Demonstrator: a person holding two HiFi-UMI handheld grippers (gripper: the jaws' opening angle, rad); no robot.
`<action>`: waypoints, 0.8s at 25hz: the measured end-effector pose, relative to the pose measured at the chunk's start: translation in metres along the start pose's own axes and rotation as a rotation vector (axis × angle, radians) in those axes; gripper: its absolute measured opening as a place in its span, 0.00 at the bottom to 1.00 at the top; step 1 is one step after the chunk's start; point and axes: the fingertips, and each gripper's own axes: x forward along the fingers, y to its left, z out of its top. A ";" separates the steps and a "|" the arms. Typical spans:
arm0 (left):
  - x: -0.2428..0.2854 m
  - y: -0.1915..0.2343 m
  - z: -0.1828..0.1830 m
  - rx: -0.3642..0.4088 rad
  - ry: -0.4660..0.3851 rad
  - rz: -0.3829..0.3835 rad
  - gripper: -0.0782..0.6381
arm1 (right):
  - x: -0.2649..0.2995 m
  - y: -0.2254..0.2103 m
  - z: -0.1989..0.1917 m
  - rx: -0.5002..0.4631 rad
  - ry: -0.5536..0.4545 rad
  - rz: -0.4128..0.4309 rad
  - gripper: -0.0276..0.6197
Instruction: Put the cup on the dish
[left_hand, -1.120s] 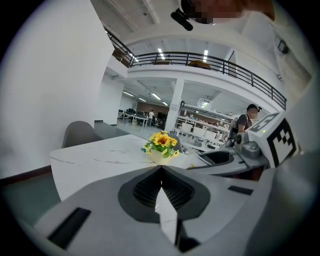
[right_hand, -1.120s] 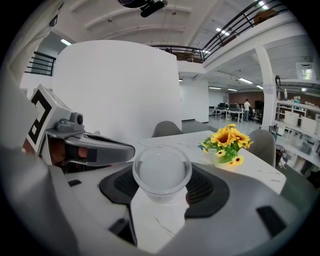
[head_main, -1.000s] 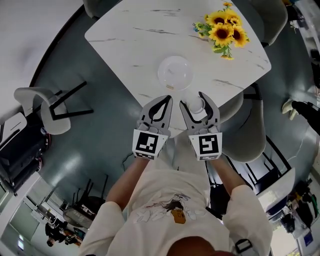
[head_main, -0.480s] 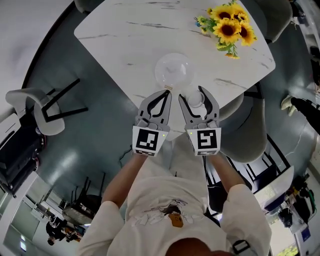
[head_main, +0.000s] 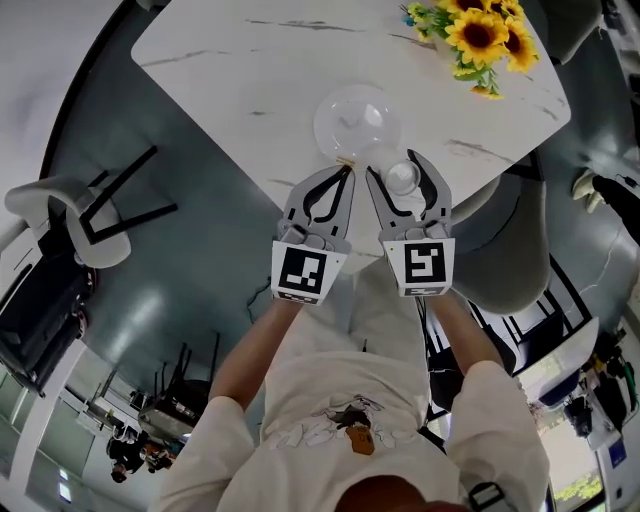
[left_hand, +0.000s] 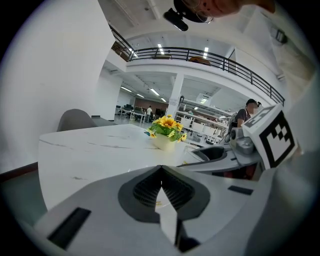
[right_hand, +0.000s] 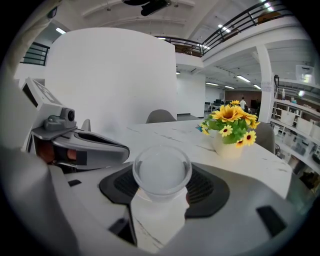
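Two grippers show side by side in the head view, above the near edge of a white marble worktop (head_main: 250, 60). The left gripper (head_main: 343, 172) has its jaws brought together at the tips, with nothing between them. The right gripper (head_main: 397, 168) has its jaws pressed against both sides of a clear cup (head_main: 402, 178). Just ahead of both pairs of jaws lies the clear round dish (head_main: 357, 118). The cup is at the dish's near rim, not on it, and whether they touch cannot be told. Far ahead and to the right of the right jaws stand the sunflowers (head_main: 480, 35).

From the left gripper view, the left gripper (left_hand: 161, 169) has its jaws meeting at the tips and holds nothing. Pale worktop (left_hand: 90, 150) shows through the small gap behind the tips. The right gripper (left_hand: 220, 154) lies just to the right of these jaws, and the sunflowers (left_hand: 167, 127) stand ahead.

From the right gripper view, the right gripper (right_hand: 161, 175) clamps the cup (right_hand: 161, 172) between its dark ribbed pads. The left gripper (right_hand: 80, 142) lies just left of these jaws, with the sunflowers (right_hand: 232, 125) ahead to the right.
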 end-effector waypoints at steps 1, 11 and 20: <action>0.001 0.000 -0.003 0.000 0.006 -0.006 0.11 | 0.001 0.000 -0.001 -0.002 0.006 -0.002 0.45; 0.012 0.008 -0.014 -0.010 0.024 -0.015 0.11 | 0.021 0.000 -0.006 -0.023 0.034 0.009 0.45; 0.021 0.016 -0.016 -0.024 0.020 -0.016 0.11 | 0.045 -0.005 -0.006 -0.050 0.061 0.025 0.45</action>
